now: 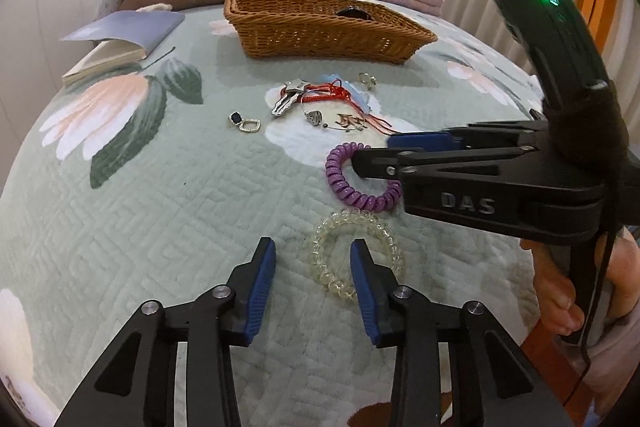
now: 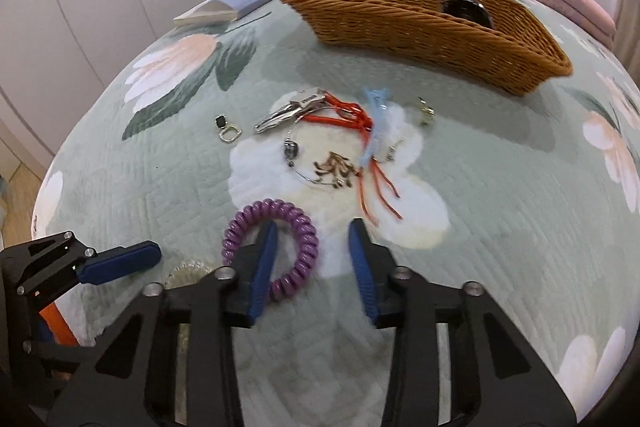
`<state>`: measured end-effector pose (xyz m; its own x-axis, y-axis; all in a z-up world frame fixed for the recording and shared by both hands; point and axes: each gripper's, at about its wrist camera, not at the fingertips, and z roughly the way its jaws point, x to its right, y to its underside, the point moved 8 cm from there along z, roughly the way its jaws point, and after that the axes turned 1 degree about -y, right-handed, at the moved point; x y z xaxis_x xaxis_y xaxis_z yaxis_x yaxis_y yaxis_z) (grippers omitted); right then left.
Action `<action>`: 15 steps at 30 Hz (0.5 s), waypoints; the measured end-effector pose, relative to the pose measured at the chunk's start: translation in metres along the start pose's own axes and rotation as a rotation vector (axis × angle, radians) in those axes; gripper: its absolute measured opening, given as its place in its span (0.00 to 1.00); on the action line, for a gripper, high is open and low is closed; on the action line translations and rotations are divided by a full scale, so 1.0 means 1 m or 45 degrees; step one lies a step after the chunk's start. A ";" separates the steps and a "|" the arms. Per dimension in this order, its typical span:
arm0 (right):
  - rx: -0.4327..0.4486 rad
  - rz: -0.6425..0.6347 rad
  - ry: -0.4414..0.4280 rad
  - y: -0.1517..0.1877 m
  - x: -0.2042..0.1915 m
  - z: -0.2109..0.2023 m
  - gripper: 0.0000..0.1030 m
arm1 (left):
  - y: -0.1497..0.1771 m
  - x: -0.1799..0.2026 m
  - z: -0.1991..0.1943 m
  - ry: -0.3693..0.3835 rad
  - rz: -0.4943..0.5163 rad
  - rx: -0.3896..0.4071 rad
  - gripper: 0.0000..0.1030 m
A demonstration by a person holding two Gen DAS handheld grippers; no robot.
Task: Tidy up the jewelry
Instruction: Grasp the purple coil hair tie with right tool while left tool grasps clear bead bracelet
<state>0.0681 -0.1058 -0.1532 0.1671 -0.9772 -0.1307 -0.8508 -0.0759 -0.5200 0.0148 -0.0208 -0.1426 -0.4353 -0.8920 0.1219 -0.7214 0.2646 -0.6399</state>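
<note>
Bed [image 1: 160, 195], quilted floral cover, jewelry laid out loose.

- Wicker basket [image 1: 328, 31], far end of bed: one dark round item [image 2: 466, 9] inside, can't ID. Prob. the only piece sorted so far.
- Purple coil bracelet [image 2: 272, 247]: on cover. Right gripper [image 2: 312, 259] wide open, left finger planted inside the loop, right finger outside it; nothing gripped yet.
- Clear bead bracelet [image 1: 356, 255]: on cover, near edge. Left gripper [image 1: 314, 279] wide open, right finger inside the ring, left finger outside; holding nothing.
- Mid-bed cluster, untouched: keys [image 1: 290, 97] w/ red cord [image 1: 332, 93], thin wire bangle w/ charm [image 2: 296, 155], light-blue clip [image 2: 376, 115].
- Earring, dark stone + gold frame [image 1: 244, 123], apart to the left of cluster.
- Small gold piece [image 2: 426, 111], near basket.
- Book [image 1: 120, 39], left of basket, not jewelry.

Status: early. Approx. 1 item in, 6+ left.
</note>
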 end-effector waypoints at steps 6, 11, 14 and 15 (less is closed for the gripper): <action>0.011 -0.063 -0.005 -0.001 -0.006 0.002 0.12 | 0.001 0.000 0.002 0.009 0.001 -0.001 0.09; 0.025 -0.050 -0.021 0.007 0.000 -0.007 0.10 | 0.001 0.001 -0.001 0.049 -0.018 0.012 0.09; 0.042 -0.037 -0.016 0.012 0.008 -0.018 0.10 | -0.001 0.002 -0.005 0.099 -0.046 0.026 0.09; 0.053 -0.031 -0.011 0.013 0.011 -0.023 0.10 | -0.002 0.002 -0.007 0.110 -0.053 0.035 0.09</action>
<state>0.0475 -0.1222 -0.1421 0.1923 -0.9734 -0.1249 -0.8250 -0.0915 -0.5577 0.0118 -0.0205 -0.1361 -0.4511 -0.8667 0.2128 -0.7250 0.2168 -0.6537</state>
